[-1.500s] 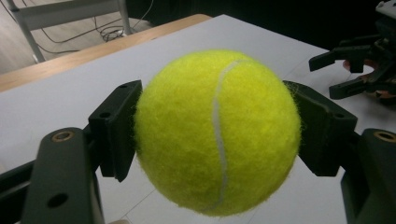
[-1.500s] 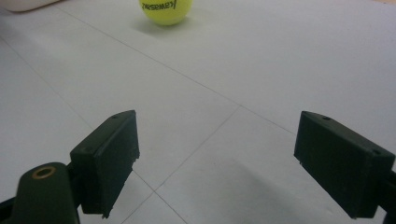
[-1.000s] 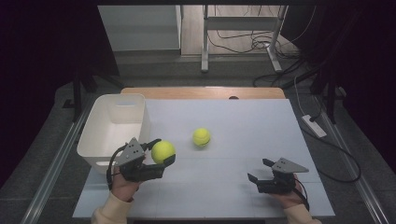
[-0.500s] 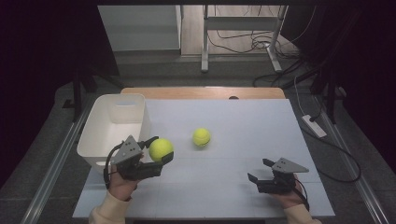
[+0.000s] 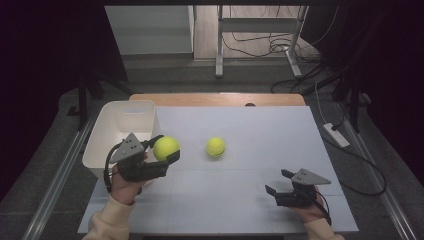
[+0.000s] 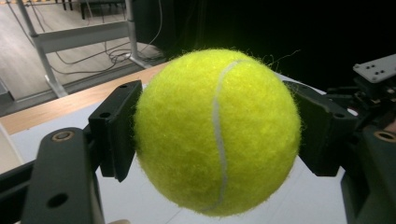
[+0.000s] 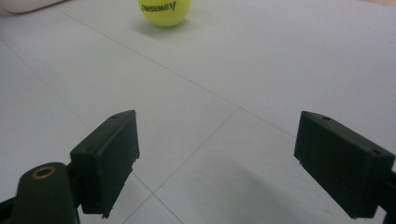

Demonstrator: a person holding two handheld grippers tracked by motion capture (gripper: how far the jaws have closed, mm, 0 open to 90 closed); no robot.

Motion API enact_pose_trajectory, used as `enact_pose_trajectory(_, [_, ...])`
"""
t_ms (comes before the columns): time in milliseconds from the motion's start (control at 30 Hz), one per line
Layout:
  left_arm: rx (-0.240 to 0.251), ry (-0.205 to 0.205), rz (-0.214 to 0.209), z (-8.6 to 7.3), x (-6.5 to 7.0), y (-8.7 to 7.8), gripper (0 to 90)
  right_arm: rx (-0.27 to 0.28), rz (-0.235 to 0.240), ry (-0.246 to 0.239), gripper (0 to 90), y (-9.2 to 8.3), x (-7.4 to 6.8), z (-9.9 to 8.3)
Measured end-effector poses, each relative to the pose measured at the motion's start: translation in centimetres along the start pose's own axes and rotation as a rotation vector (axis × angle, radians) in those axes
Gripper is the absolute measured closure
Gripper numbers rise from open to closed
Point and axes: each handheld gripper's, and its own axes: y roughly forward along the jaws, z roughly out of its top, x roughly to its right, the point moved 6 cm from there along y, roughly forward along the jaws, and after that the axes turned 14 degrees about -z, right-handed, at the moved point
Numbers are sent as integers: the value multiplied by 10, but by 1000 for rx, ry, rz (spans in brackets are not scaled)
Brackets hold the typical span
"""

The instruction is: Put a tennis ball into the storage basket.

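Note:
My left gripper (image 5: pixel 167 149) is shut on a yellow tennis ball (image 5: pixel 166 148) and holds it above the white table, just right of the white bin (image 5: pixel 111 131). In the left gripper view both black pads press the sides of the ball (image 6: pixel 217 130). A second tennis ball (image 5: pixel 215 147) lies on the table near the middle, and it sits at the top of the right gripper view (image 7: pixel 165 11). My right gripper (image 5: pixel 277 182) rests low near the front right of the table, its jaws wide open with nothing between them (image 7: pixel 217 163).
The white table cover (image 5: pixel 260 150) ends in a wooden strip (image 5: pixel 215 99) at the far edge. Behind the table stand a metal frame and loose cables on the floor (image 5: pixel 260 45). A power strip (image 5: pixel 336 134) lies off the table's right side.
My left gripper has risen a little with the ball and drifted slightly toward the bin. The right gripper and the loose ball have stayed put.

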Motion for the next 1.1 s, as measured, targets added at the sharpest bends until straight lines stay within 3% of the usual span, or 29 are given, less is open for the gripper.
enact_pose_trajectory(333, [2,-23,-7,1,-9,-5,261,-1,0,-1,140,0,0,0])
enact_pose_trajectory(733, [23,-35,19,9,-21,-17,261,-1,-1,-7,140,0,0,0])
enact_pose_trajectory(867, [33,-49,4,11,-23,-18,261,-2,-2,-6,141,0,0,0])
enact_pose_trajectory(1100, [33,-47,31,17,-30,-23,262,0,-5,-5,141,0,1,0])
